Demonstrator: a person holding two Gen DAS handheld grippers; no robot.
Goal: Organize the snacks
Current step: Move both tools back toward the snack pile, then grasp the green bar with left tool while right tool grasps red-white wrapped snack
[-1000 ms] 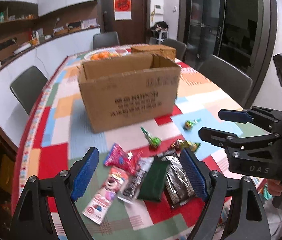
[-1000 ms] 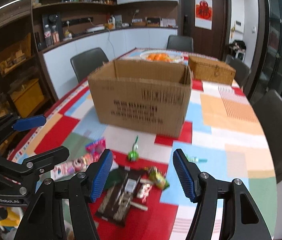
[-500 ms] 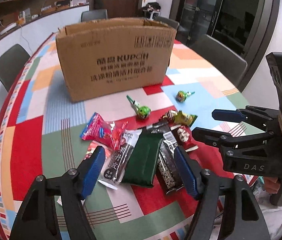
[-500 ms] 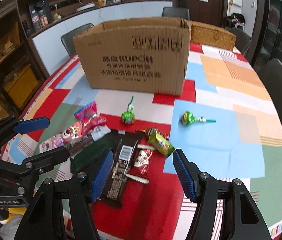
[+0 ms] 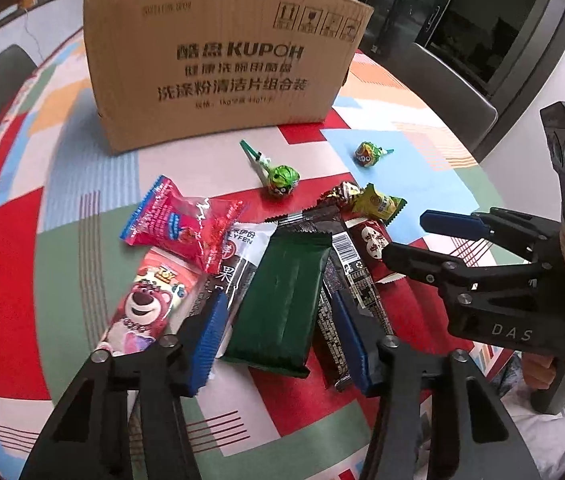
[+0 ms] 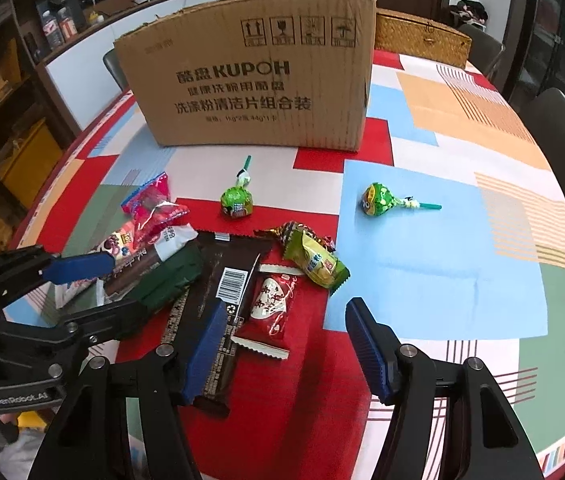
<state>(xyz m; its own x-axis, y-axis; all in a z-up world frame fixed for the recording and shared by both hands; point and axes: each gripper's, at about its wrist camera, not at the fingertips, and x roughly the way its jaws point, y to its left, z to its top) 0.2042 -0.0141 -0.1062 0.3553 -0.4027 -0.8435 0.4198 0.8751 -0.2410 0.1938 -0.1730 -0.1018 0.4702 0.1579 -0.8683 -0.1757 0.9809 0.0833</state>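
Observation:
Several snacks lie in a pile on the patchwork tablecloth in front of a cardboard box (image 5: 218, 72). My left gripper (image 5: 278, 332) is low over the pile. Its jaws are closing, with a dark green packet (image 5: 282, 292) between the pads, which are not pressing on it. My right gripper (image 6: 286, 344) hangs just right of it. Its jaws are closing slightly over a small red packet (image 6: 272, 304), and the left pad is over a dark brown bar (image 6: 218, 276). Two green lollipops (image 6: 236, 200) (image 6: 378, 200) lie nearer the box.
A pink packet (image 5: 186, 224), a bear-print packet (image 5: 146, 304) and a yellow-green packet (image 6: 318, 264) ring the pile. A wicker basket (image 6: 418, 40) stands behind the box. Dark chairs (image 6: 562, 132) line the table's right edge.
Both grippers have sunk toward the snack pile and tipped further downward. The left jaws have narrowed around the green packet. The right jaws have narrowed only slightly.

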